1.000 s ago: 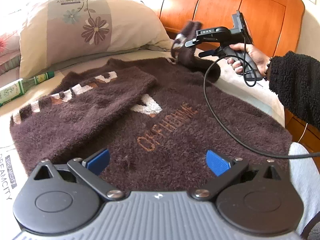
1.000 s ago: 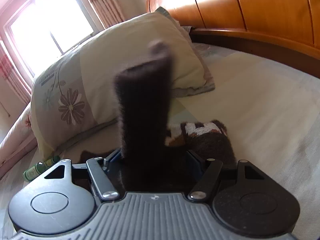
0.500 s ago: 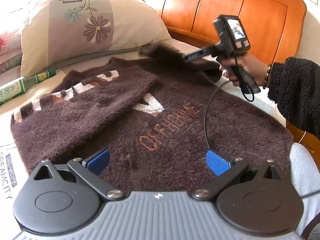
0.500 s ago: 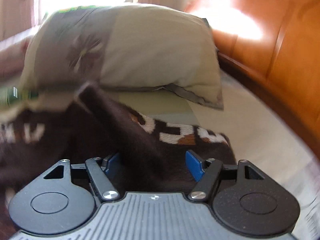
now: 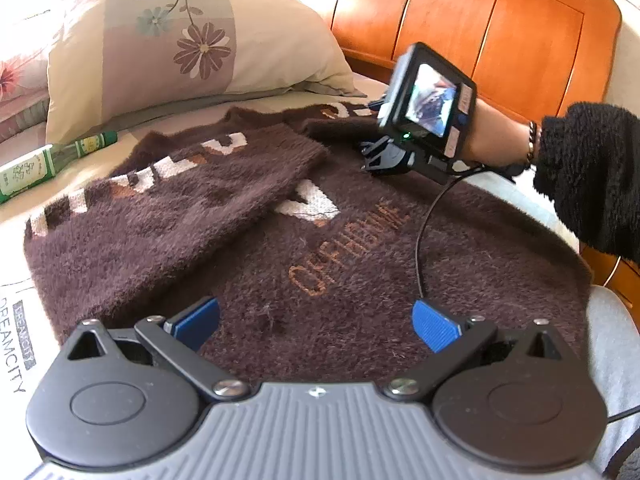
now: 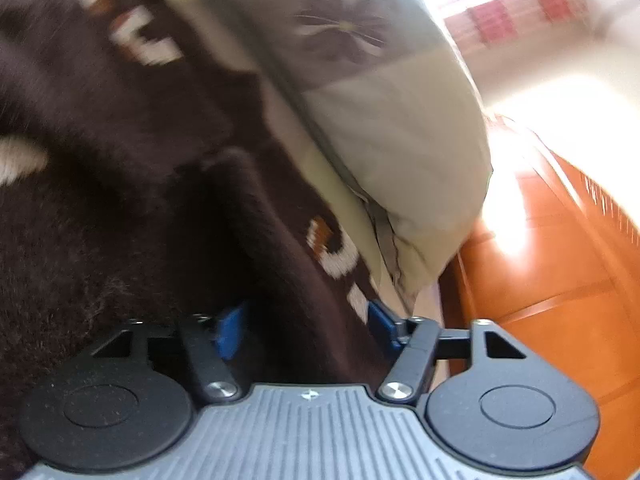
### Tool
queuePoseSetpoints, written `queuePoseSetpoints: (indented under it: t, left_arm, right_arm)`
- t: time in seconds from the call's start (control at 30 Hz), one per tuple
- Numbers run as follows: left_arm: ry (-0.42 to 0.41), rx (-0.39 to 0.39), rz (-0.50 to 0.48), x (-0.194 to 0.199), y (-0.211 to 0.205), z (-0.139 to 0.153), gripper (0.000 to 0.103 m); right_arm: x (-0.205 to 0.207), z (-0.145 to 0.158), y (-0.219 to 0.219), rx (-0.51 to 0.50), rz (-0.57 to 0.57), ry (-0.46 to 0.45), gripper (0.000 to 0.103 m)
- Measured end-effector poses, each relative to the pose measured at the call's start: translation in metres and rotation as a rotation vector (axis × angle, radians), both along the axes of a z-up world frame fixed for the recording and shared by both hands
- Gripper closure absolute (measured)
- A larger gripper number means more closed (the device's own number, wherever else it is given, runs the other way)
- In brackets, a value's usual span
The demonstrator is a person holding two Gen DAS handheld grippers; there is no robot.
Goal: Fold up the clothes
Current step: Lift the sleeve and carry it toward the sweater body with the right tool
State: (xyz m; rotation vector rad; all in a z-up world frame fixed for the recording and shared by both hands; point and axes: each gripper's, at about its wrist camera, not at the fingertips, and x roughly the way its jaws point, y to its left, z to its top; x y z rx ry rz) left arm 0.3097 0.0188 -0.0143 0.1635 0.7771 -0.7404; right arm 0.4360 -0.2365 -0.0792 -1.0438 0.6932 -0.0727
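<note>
The brown sweater [image 5: 320, 248] lies flat on the bed. The right gripper [image 6: 304, 332], jaws just closing around the far sleeve [image 6: 280, 248], is nearer; the left gripper [image 5: 316, 320] hovers open, empty.

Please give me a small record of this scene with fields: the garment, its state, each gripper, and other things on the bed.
garment: brown sweater, lying flat on the bed
fold state: one sleeve folded across the body; second sleeve being laid over
left gripper: open, above the hem, holding nothing
right gripper: fingers have just been closing; second sleeve between them, grip unclear
other things: pillow, green bottle, wooden headboard
</note>
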Motion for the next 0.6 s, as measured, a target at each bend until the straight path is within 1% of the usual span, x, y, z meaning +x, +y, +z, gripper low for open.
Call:
queuePoseSetpoints:
  t: [0.1,0.17,0.2,0.23,0.27,0.33,0.37,0.53,0.6]
  left_arm:
    - [0.004,0.009,0.002,0.001,-0.001,-0.003,0.001]
    - [0.005,0.013,0.004,0.001,0.0,-0.004,0.001]
    - [0.005,0.014,0.004,0.001,0.0,-0.004,0.001]
    - [0.004,0.011,0.003,0.001,0.0,-0.004,0.001]
    - [0.003,0.008,0.002,0.001,0.001,-0.004,0.001]
    - [0.003,0.002,0.003,0.002,0.002,-0.004,0.001]
    - [0.003,0.002,0.006,0.002,0.003,-0.004,0.001]
    - [0.0,0.004,0.014,0.002,0.003,-0.003,0.001]
    - [-0.005,0.0,0.011,0.001,0.003,-0.001,0.001]
  right_arm:
    - [0.01,-0.008,0.007,-0.11,0.036,0.027,0.045]
    - [0.02,-0.015,0.009,-0.194,0.045,0.038,0.05]
    - [0.023,-0.018,0.009,-0.199,0.044,0.063,0.06]
    - [0.026,-0.02,0.01,-0.192,0.042,0.096,0.078]
    - [0.03,-0.023,0.01,-0.186,0.041,0.129,0.086]
    - [0.029,-0.032,0.014,-0.238,0.065,0.139,0.087]
    - [0.029,-0.033,0.014,-0.248,0.07,0.14,0.087]
    - [0.027,-0.022,0.01,-0.218,0.075,0.127,0.089]
    - [0.024,-0.011,0.009,-0.209,0.075,0.12,0.089]
